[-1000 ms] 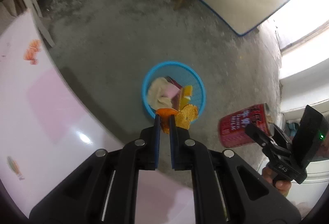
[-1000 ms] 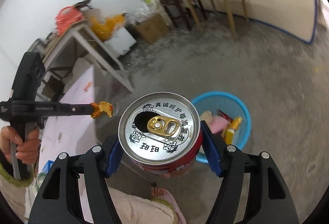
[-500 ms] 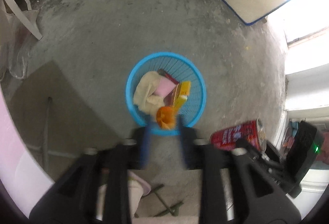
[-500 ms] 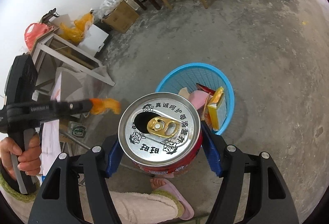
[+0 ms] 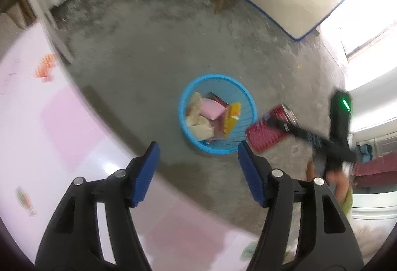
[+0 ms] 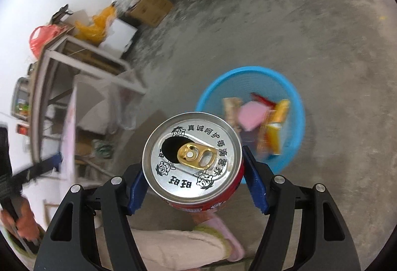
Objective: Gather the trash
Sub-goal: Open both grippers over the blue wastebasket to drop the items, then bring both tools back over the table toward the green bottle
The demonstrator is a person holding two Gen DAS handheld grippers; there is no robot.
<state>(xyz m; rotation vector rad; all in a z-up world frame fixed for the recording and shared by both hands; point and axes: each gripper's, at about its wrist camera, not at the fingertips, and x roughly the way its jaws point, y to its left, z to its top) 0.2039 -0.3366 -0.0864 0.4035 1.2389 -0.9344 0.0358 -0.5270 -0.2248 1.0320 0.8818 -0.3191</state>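
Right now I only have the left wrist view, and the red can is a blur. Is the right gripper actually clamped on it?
Observer: Yes. The right wrist view shows both blue pads of the right gripper pressed on the sides of the can.
Operator: Opened or sealed?
Observer: Opened. The mouth is a dark hole beside the gold tab.
Operator: Lined up with the basket?
Observer: Not squarely. The blue basket sits beyond the can and to its right, and a slippered foot shows just below the can.
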